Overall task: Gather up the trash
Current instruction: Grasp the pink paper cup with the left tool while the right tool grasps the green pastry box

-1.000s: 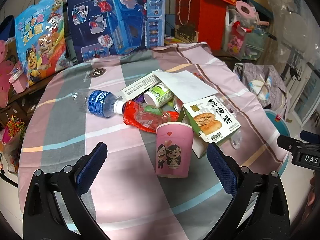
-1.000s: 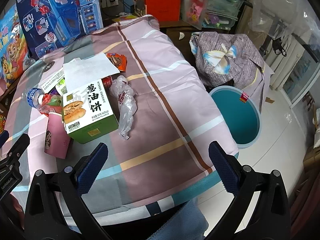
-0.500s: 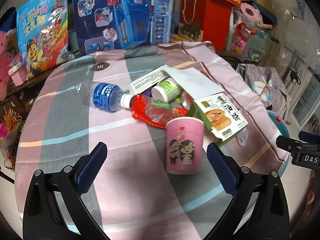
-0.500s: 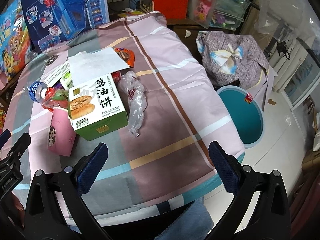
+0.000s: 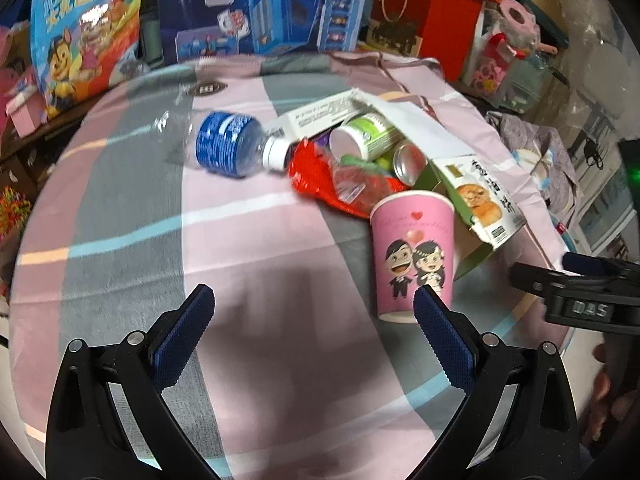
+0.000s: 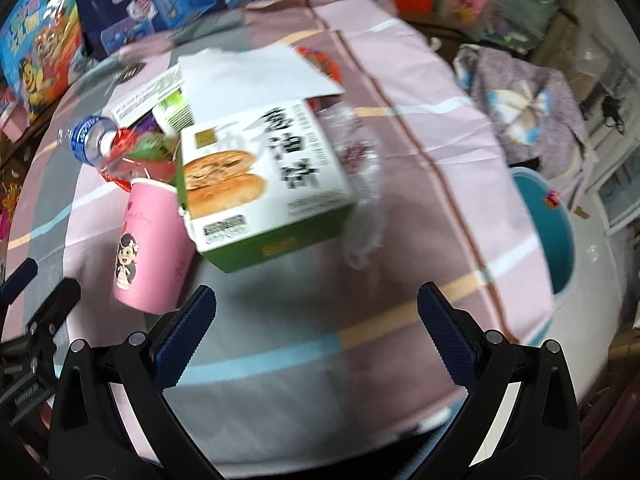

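A heap of trash lies on the striped cloth. In it are an upright pink paper cup (image 5: 414, 254) (image 6: 150, 248), a green-and-white pancake box (image 6: 262, 184) (image 5: 482, 196), a blue-labelled plastic bottle (image 5: 228, 146) (image 6: 86, 140), a red wrapper (image 5: 340, 184), a small green-and-white tub (image 5: 362, 142), a metal can (image 5: 408, 158), a white paper sheet (image 6: 256, 72) and a clear plastic bag (image 6: 362, 184). My left gripper (image 5: 312, 330) stands open, left of and nearer than the cup. My right gripper (image 6: 316, 330) stands open just short of the box.
A teal bin (image 6: 548, 232) stands on the floor right of the table, beside a chair draped in purple cloth (image 6: 528, 108). Toy boxes (image 5: 256, 4), a cartoon bag (image 5: 86, 32) and red gift boxes (image 5: 428, 12) crowd the far side. The right gripper's body (image 5: 580, 292) shows at the left view's edge.
Both grippers have come lower and closer to the heap: the cup and the box look larger. Both stay open, holding nothing.
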{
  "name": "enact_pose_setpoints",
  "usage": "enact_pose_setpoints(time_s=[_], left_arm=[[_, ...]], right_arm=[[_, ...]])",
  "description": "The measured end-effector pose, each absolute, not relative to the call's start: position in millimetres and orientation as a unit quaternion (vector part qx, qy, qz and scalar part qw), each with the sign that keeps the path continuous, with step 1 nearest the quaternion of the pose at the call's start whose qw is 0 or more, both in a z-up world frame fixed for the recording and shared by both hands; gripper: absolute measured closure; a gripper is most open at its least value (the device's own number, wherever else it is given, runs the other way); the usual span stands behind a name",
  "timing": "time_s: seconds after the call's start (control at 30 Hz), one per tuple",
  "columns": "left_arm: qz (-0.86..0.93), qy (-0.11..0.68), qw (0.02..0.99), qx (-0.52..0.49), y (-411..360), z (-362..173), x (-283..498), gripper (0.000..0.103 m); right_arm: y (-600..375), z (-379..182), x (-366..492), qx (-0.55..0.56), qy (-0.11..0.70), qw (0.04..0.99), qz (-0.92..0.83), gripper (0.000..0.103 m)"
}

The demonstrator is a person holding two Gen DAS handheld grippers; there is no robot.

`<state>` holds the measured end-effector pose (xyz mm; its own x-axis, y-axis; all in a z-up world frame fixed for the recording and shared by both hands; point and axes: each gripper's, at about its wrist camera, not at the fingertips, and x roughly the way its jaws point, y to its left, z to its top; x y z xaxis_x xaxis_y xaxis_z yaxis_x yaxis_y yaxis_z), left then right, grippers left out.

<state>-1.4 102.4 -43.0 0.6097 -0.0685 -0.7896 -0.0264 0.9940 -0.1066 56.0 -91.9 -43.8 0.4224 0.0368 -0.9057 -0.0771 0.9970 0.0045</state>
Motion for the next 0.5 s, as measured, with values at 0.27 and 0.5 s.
enact_pose_setpoints(time_s=[0.27, 0.5], left_arm=[[-0.027, 0.463, 0.883, -0.071, 105, -57, 9, 0.004], [-0.054, 0.463, 0.883, -0.056, 80, -55, 17, 0.004]], right_arm=[[-94, -64, 73, -0.006, 0.541, 0.841, 0.013, 0.006], [-132, -51, 67, 0.027, 0.501, 0.865, -0.012, 0.02]])
